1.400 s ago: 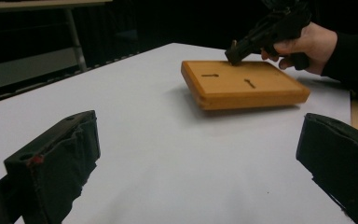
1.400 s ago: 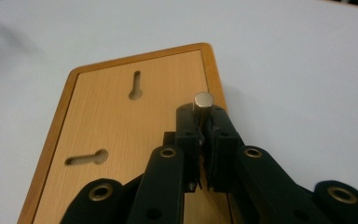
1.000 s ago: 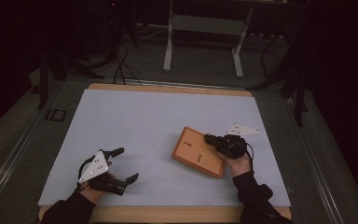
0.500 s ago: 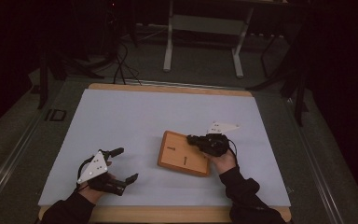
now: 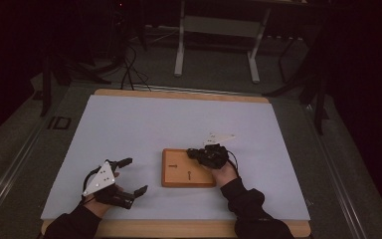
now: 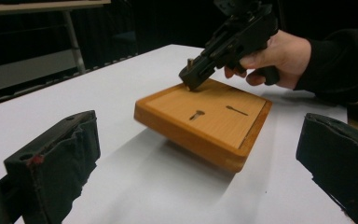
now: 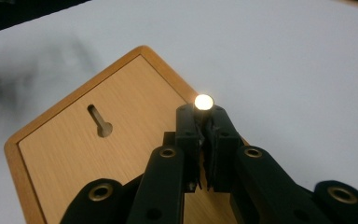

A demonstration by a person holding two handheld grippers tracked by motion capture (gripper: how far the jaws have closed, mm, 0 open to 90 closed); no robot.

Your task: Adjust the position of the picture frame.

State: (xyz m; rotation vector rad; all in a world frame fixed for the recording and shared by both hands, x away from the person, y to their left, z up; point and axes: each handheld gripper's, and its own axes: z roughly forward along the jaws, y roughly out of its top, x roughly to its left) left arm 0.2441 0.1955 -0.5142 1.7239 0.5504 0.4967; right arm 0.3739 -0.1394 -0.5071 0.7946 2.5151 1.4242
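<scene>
A flat wooden board (image 5: pixel 184 172) with two keyhole slots lies near the middle of the white mat. In the left gripper view the board (image 6: pixel 205 116) looks tilted, its near edge raised over a shadow. My right gripper (image 5: pixel 193 153) is at the board's right far corner, its jaws shut on a small metal pin (image 7: pixel 203 101) that stands up from the board (image 7: pixel 98 154). The same pin (image 6: pixel 190 62) shows in the right gripper's tip (image 6: pixel 191 79). My left gripper (image 5: pixel 136 175) rests at the front left, open and empty, pointing at the board.
The white mat (image 5: pixel 179 119) covers a wooden table whose front edge (image 5: pixel 179 230) is near the person's sleeves. A metal stand (image 5: pixel 219 30) and cables are on the dark floor beyond the table.
The right gripper has moved left and slightly nearer, bringing the board with it; the board has also turned square to the table. The left gripper has stayed put.
</scene>
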